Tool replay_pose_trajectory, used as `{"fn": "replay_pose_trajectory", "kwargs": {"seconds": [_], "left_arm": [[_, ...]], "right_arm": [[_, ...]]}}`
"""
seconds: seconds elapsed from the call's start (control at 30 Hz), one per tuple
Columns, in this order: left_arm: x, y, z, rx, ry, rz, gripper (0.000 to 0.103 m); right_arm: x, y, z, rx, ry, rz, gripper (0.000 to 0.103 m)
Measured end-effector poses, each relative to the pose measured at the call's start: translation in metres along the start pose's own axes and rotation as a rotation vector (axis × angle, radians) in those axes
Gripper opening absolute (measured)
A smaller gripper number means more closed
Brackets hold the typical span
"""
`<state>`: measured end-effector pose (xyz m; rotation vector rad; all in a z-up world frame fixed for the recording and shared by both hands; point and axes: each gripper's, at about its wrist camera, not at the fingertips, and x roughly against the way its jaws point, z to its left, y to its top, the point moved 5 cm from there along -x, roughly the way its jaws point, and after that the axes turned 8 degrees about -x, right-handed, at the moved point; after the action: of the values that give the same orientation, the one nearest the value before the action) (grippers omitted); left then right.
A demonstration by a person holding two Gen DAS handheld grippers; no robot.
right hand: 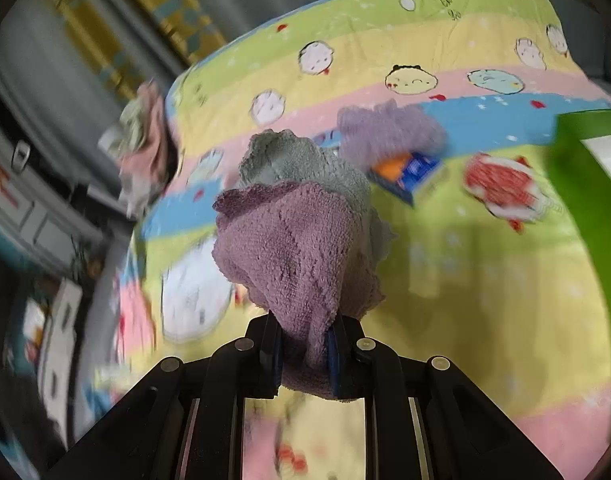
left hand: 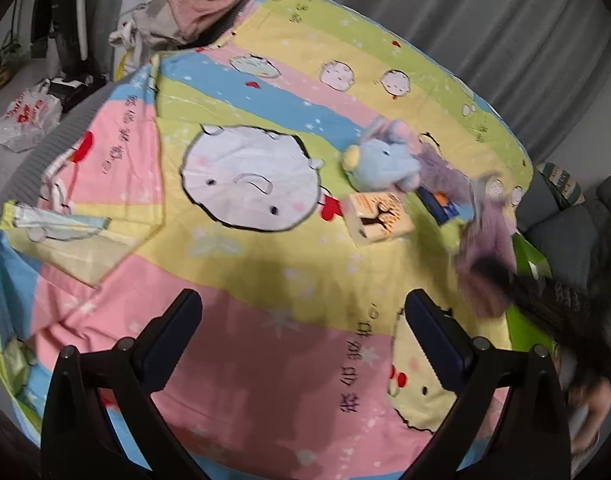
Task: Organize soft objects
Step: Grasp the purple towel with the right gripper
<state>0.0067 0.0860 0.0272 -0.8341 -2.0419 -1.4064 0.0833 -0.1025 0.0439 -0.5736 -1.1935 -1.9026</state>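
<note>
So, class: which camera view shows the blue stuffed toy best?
The left wrist view: the blue stuffed toy lies in full, unobstructed view on the bedspread, beside a small box. In the right wrist view it cannot be made out; the cloth fills the middle.

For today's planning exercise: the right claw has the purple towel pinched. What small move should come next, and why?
Probably carry the purple towel toward the green bin. The right claw is shut on it, the towel hangs clear of the bedspread, and the bin stands open at the right edge.
</note>
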Motion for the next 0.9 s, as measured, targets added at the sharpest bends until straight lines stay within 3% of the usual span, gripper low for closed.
{"fn": "replay_pose_trajectory", "kwargs": {"seconds": [0.17, 0.27, 0.33, 0.4, 0.5, 0.6, 0.73, 0.83, 0.9], "left_arm": [[-0.007, -0.006, -0.011, 0.011, -0.042, 0.037, 0.101], [-0.012, -0.012, -0.019, 0.014, -0.069, 0.062, 0.101], [-0.016, -0.017, -0.027, 0.012, -0.108, 0.083, 0.101], [-0.018, -0.021, -0.039, -0.001, -0.160, 0.097, 0.101], [-0.020, -0.026, -0.054, -0.027, -0.216, 0.105, 0.100], [-0.027, -0.033, -0.069, -0.048, -0.267, 0.145, 0.100], [-0.034, -0.042, -0.091, -0.089, -0.337, 0.189, 0.097], [-0.045, -0.048, -0.103, -0.119, -0.341, 0.204, 0.095], [-0.052, -0.051, -0.105, -0.130, -0.305, 0.203, 0.092]], "right_arm": [[0.011, -0.051, -0.015, 0.056, -0.020, 0.174, 0.018], [0.005, -0.064, -0.024, 0.052, -0.042, 0.237, 0.029], [0.005, -0.065, -0.030, 0.061, -0.056, 0.238, 0.065], [0.013, -0.061, -0.033, 0.064, -0.060, 0.200, 0.078], [0.029, -0.053, -0.037, 0.040, -0.013, 0.153, 0.078], [0.037, -0.041, -0.053, -0.066, 0.021, 0.107, 0.079], [0.032, -0.037, -0.061, -0.133, 0.065, 0.118, 0.078], [0.023, -0.038, -0.058, -0.165, 0.119, 0.132, 0.078], [0.014, -0.041, -0.061, -0.194, 0.089, 0.138, 0.074]]}}
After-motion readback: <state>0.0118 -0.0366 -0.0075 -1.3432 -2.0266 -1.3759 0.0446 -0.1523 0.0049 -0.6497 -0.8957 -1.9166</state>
